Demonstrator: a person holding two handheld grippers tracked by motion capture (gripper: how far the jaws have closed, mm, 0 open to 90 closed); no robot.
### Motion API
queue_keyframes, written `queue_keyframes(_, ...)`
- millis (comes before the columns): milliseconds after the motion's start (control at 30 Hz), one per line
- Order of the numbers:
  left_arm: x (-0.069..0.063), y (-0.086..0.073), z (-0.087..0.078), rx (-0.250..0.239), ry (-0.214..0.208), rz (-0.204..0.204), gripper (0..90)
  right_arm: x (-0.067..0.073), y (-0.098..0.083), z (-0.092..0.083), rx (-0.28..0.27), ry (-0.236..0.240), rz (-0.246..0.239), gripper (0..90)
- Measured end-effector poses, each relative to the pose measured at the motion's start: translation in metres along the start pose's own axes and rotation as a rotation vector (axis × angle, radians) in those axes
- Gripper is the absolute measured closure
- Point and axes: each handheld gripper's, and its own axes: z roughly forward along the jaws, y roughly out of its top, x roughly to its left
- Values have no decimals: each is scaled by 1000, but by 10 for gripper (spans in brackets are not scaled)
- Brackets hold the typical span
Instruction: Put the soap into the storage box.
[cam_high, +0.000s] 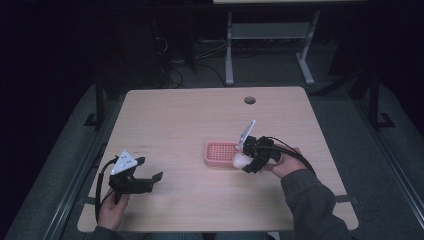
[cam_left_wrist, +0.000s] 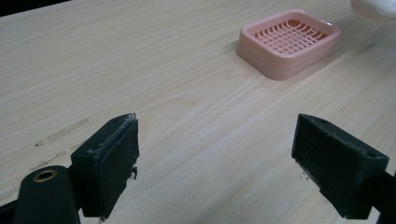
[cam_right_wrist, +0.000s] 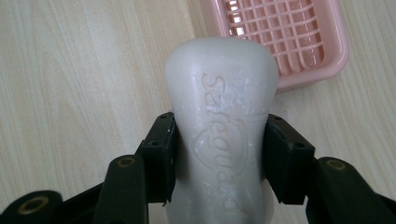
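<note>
A white bar of soap with raised lettering is clamped between the black jaws of my right gripper. In the high view the soap hangs just at the near right corner of a pink slotted soap dish, held by the right gripper. The dish lies beyond the soap in the right gripper view, with nothing in it. My left gripper rests at the table's near left, its jaws wide apart with nothing between them. It looks toward the pink dish.
The light wooden table has a round cable hole at its far edge. A grey desk frame stands on the floor behind the table.
</note>
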Motion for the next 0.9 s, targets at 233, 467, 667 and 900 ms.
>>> queue_keyframes(233, 0, 0, 0, 5, 0, 7, 145, -5, 10, 1, 2, 3, -6, 491)
queue_keyframes(467, 0, 0, 0, -2, 1, -1, 146, -11, 20, 1, -4, 11, -16, 491)
queue_keyframes(667, 0, 0, 1, 3, -1, 3, 146, -14, 28, 1, 6, 11, -25, 491)
queue_keyframes(900, 0, 0, 1, -1, -2, 1, 146, -17, 36, 3, -3, 16, -35, 491)
